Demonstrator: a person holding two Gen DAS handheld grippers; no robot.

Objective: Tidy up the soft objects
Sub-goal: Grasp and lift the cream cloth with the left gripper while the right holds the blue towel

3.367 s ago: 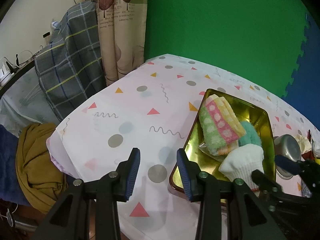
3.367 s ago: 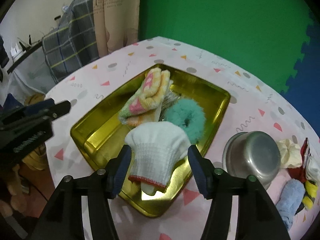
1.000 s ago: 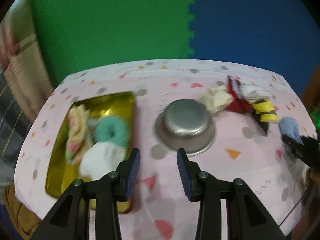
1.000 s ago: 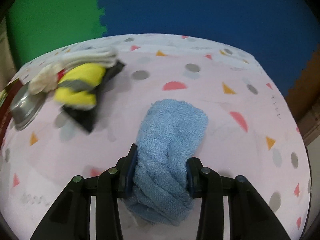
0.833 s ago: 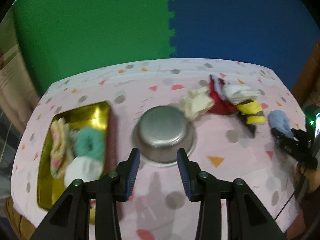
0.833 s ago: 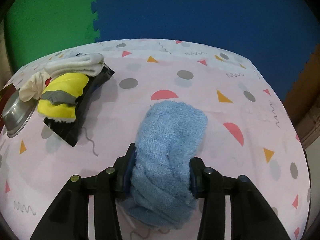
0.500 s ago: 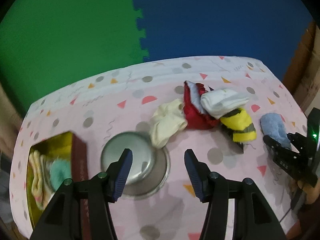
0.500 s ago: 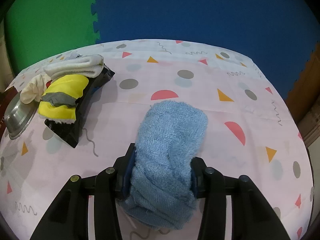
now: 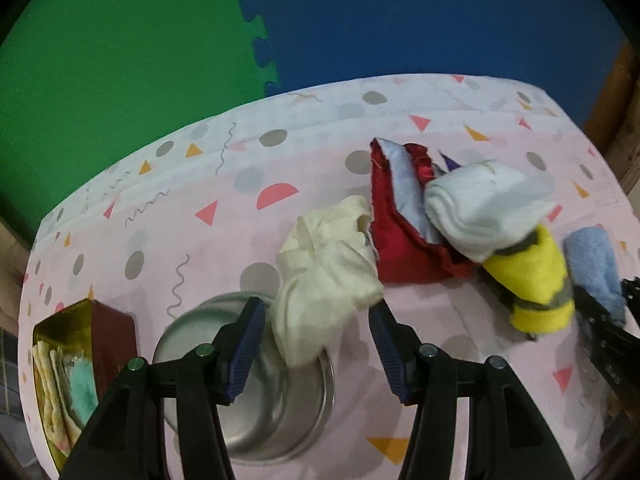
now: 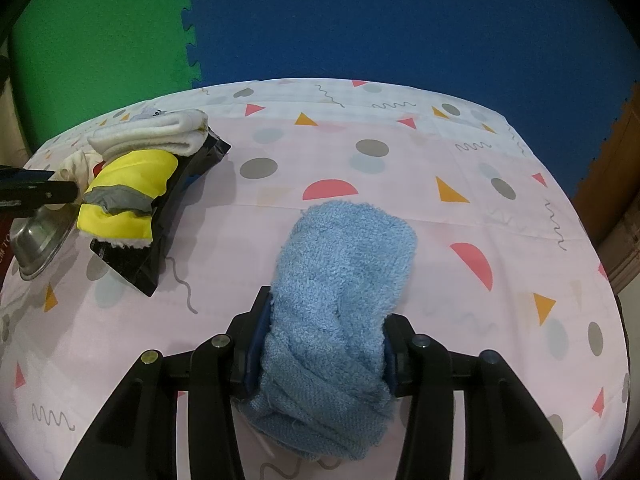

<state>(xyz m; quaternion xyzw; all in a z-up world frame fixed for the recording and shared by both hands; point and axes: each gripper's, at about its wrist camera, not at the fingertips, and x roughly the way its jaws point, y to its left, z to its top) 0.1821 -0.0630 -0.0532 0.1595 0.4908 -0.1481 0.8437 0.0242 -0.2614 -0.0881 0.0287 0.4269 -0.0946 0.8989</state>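
Here the right gripper (image 10: 320, 344) is clamped on a light blue terry towel (image 10: 340, 280), a thick looped roll bulging between its two fingers and lying on the surface (image 10: 460, 152), which is covered in a pale pink cloth printed with dots, triangles and squiggles. The pads press into both sides of the roll near its close end; its rounded far end points away from the camera.

The left gripper (image 9: 318, 344) stands spread wide with nothing pinched. The lower end of a crumpled cream cloth (image 9: 324, 276) hangs between its blue-padded fingers (image 9: 244, 348) without visibly touching either pad; this cloth drapes over the rim of an upturned, shiny steel bowl (image 9: 280, 420).

Beyond the cream cloth lies a folded red fabric (image 9: 404, 248) with a pale satin lining, a rolled white sock (image 9: 484, 208) on top of it, and a yellow padded piece with a grey band (image 9: 532, 280) on a glossy black packet (image 10: 160, 248). At far left, a gold metal tray (image 9: 44, 324) holds striped towels and a teal fluffy item.
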